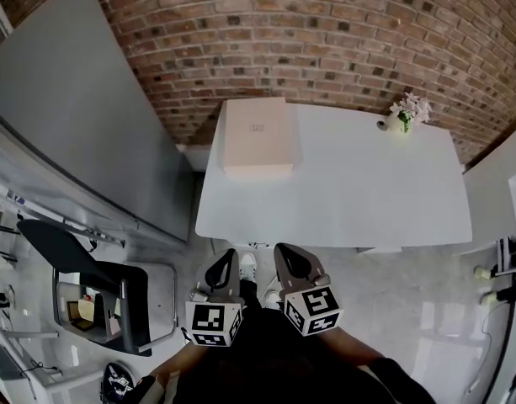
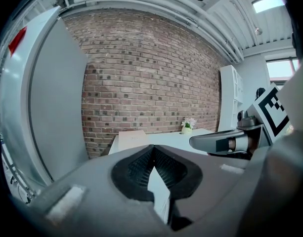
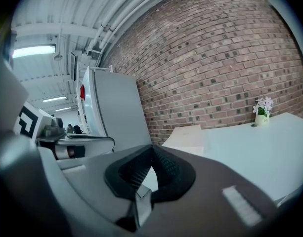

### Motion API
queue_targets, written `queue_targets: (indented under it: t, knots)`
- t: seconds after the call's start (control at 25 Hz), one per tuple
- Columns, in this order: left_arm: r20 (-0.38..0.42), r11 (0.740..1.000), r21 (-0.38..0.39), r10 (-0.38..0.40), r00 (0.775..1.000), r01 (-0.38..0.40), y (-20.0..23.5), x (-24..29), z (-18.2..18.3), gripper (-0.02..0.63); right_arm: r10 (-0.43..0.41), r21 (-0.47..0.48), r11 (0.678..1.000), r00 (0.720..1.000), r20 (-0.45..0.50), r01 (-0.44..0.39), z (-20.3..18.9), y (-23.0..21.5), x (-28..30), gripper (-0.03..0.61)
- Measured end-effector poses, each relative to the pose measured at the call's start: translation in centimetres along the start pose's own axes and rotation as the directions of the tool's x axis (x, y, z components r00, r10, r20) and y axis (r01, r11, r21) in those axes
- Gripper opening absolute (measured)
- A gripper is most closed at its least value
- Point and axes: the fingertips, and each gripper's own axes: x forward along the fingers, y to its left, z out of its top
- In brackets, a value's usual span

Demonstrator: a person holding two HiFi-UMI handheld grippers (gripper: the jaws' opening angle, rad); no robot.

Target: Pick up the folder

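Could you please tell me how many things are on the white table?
2: the folder lies at the far left corner, and a small vase of flowers stands near the far right corner. A tiny dark spot beside it is too small to identify.

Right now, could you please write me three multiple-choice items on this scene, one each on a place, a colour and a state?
1. Where on the table does the folder lie?
A) near edge, centre
B) far left corner
C) far right corner

2. What colour is the tabletop?
A) white
B) black
C) red-brown

3. How do the left gripper and right gripper stand?
A) both wide open
B) left shut on the folder
C) both shut, empty

Answers:
1. B: the head view shows the folder at the table's far left corner, by the brick wall.
2. A: the bare top is plain white.
3. C: in each gripper view the jaws meet with nothing between them.
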Motion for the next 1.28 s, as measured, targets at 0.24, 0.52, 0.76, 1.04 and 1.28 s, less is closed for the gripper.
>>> queue_targets:
  t: [0.24,0.52,0.76,1.04,1.28]
  knots:
    - [0.002,0.999,0.005,-0.053,0.999,0.053,1.2,4.6,0.9,0.002,-0.051,-0.011,0.999,0.999,-0.013,0.051,0.8,-2.6,3.0,0.002]
    - [-0.016,0.996,-0.004,-0.095,0.995,0.095,4.6,11.3,2.8,0.002,-0.106,-0.019,0.994,0.994,-0.041,0.105,2.9,-6.0,8.9,0.002]
    - [-0.039,0.992,-0.031,-0.12,0.992,0.119,7.3,16.3,3.7,0.002,-0.145,-0.017,0.989,0.986,-0.076,0.144,4.0,-8.8,13.7,0.002]
    - [-0.067,0.991,-0.054,-0.129,0.989,0.125,11.2,21.0,3.6,0.003,-0.199,-0.016,0.98,0.968,-0.155,0.198,4.3,-11.2,18.4,0.002]
    - [-0.083,0.986,-0.085,-0.153,0.985,0.146,14.4,24.2,3.3,0.026,-0.265,-0.036,0.964,0.948,-0.175,0.263,4.5,-13.3,22.1,0.003]
